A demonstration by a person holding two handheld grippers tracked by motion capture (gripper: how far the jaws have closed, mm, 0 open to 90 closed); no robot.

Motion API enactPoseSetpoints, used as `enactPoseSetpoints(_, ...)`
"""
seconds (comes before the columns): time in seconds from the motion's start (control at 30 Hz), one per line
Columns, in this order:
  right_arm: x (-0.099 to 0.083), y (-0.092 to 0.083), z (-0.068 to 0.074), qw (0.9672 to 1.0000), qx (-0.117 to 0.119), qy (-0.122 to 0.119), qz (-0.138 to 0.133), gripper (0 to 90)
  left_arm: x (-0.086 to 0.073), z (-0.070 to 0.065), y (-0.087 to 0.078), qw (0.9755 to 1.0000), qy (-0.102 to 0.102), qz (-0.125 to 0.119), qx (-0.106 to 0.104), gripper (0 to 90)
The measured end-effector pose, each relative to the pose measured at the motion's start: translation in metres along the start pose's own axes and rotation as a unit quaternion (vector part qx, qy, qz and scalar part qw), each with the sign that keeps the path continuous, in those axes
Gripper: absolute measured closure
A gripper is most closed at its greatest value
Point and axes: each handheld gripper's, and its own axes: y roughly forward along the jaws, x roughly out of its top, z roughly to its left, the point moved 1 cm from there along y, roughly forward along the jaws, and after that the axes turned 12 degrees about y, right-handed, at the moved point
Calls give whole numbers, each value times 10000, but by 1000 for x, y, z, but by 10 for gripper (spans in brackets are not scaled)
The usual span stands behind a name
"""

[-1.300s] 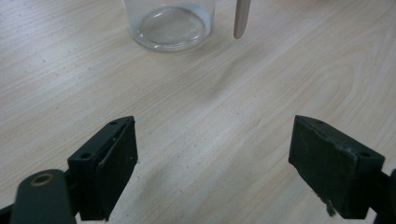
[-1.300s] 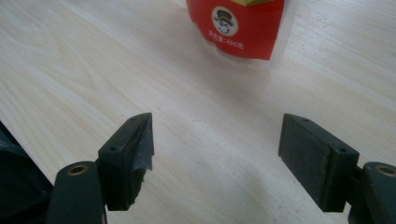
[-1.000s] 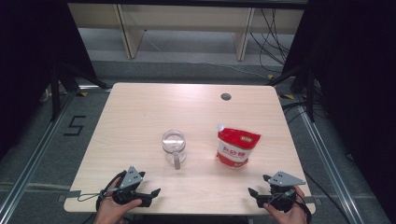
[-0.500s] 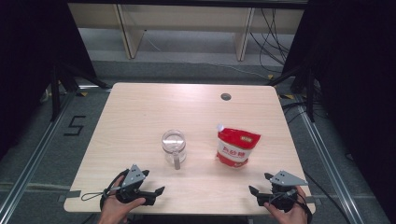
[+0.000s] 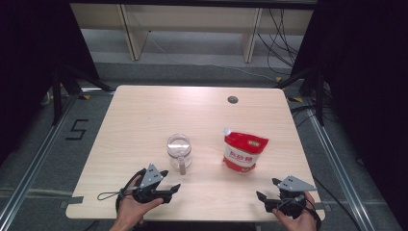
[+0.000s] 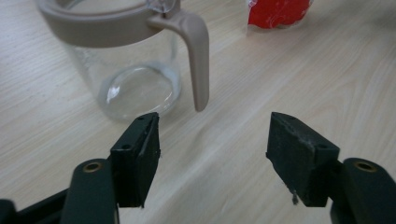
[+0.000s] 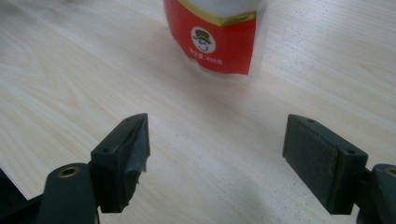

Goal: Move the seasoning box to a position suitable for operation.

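Glass jug point(image 5: 179, 148) at frame centre, handle point(image 6: 196, 56) toward the near edge. Left gripper point(image 5: 167, 188) just below it, jaws narrowing with nothing between. Approach step, likely; next, closing on the handle. Right gripper point(image 5: 267, 194) wide, lower right, below red pouch point(image 5: 244, 150).

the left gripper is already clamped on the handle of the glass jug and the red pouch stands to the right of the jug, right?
Not quite. The left gripper is not clamped on the handle: the left gripper view shows its jaws apart with nothing between them, short of the handle, though they have just been closing. The rest holds: the red pouch stands right of the glass jug.
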Motion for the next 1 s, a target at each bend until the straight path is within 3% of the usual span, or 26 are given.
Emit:
enactPoseSetpoints(0.13,0,-1,0,10000,27,7,-20,241,5,0,16,9997,-230,-101,43,429)
enactPoseSetpoints(0.27,1,-1,-2,9999,34,-140,-33,248,9,-1,25,9994,-201,-124,238,492)
enactPoseSetpoints(0.33,-1,-1,1,10000,37,3,38,248,10,1,28,9996,-9,-119,272,508)
enactPoseSetpoints(0.43,0,1,-2,9997,111,-216,8,248,14,0,33,9995,-13,-105,302,530)
enactPoseSetpoints(0.47,-1,1,1,9999,77,-92,13,248,15,0,34,9995,-17,-79,314,551)
enactPoseSetpoints(0.53,1,1,-1,9995,62,-286,-71,250,17,1,38,9990,147,-97,405,582)
enactPoseSetpoints(0.63,0,1,1,9998,93,-153,-4,250,20,0,41,9983,303,11,506,648)
enactPoseSetpoints(0.7,0,1,0,9998,104,-194,-24,250,20,1,43,9977,409,57,537,702)
enactPoseSetpoints(0.83,0,2,-1,9996,88,-260,-26,252,20,2,42,9982,306,49,504,739)
enactPoseSetpoints(0.93,0,2,-1,9997,92,-244,-27,253,18,5,40,9993,55,-40,376,753)
enactPoseSetpoints(0.97,0,2,-1,9996,90,-266,-24,253,16,7,37,9992,132,85,366,754)
enactPoseSetpoints(1.0,0,1,0,9997,91,-211,-10,252,15,9,35,9995,85,8,310,753)
